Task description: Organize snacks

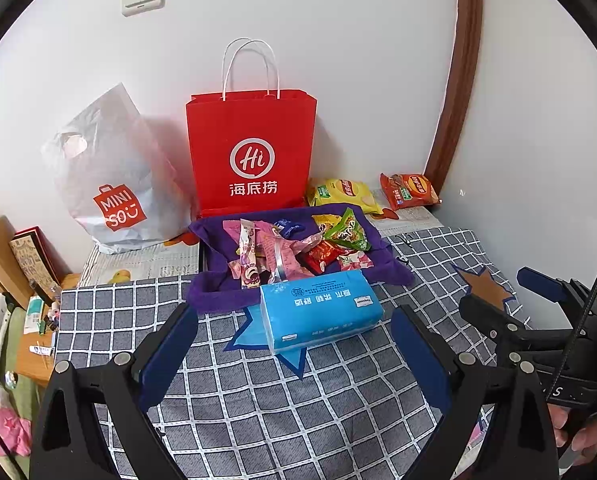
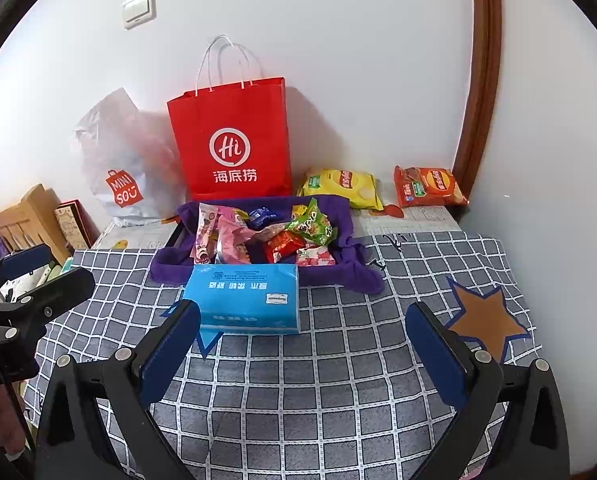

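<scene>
My grippers hang over the checked cloth (image 1: 298, 400), and both have nothing in them. The left gripper (image 1: 294, 356) has its jaws spread wide, and so does the right gripper (image 2: 302, 356).

Far ahead of my jaws, the red paper bag (image 1: 250, 152) stands against the wall. The white plastic bag (image 1: 114, 184) slumps to its left. In front of the red bag lies the purple cloth tray (image 1: 214, 288), full of small snack packets (image 1: 294, 248) in a loose heap. The blue tissue pack (image 1: 318, 308) lies just past my left jaws, touching the tray's near edge. In the right view it sits close to the tip of my left finger. Well beyond my right jaws, the yellow chip bag (image 2: 342, 186) and the orange chip bag (image 2: 428, 186) lie flat near the wall, apart from each other.
</scene>
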A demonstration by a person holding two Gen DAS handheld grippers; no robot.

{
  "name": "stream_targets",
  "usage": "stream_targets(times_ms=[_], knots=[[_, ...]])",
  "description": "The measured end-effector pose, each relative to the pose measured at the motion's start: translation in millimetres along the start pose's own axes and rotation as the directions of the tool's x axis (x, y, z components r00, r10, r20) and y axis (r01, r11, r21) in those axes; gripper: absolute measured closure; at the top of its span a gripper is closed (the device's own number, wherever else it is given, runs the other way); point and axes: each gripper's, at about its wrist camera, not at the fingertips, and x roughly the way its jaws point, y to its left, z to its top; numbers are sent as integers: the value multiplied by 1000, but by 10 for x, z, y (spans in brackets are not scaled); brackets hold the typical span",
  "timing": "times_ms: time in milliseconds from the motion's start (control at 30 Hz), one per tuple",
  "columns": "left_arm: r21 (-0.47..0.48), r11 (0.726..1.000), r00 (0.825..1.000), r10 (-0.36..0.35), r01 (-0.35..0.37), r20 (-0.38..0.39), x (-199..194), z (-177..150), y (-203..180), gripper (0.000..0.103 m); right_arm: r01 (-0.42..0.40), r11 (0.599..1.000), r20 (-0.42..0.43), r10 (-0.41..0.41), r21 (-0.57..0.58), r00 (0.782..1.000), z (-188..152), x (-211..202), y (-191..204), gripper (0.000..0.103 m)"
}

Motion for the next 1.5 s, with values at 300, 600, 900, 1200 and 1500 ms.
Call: stream_targets(times_ms=[300,600,900,1200,1500], knots=[[-1,1000,1000,1,-1,-2,4,-1,4,5,-3,1000,1,3,2,1000,4,-4,16,2],[-4,1000,1000,6,-6,-1,-13,-16,38,5,-8,1000,2,8,7,1000,11,-2,21,2],[-12,1000,1000,9,-9,-3,-23,-17,73,5,-12,1000,3,12,4,1000,10,4,30,2],[-16,1000,1000,9,-9,3,-44,-11,111,5,-21,1000,12,21,2,1000,13,-7,46,2],[-16,1000,1000,7,-7,5,-48,-15,108,5,-19,1000,14,19,3,1000,14,-18,37,2]])
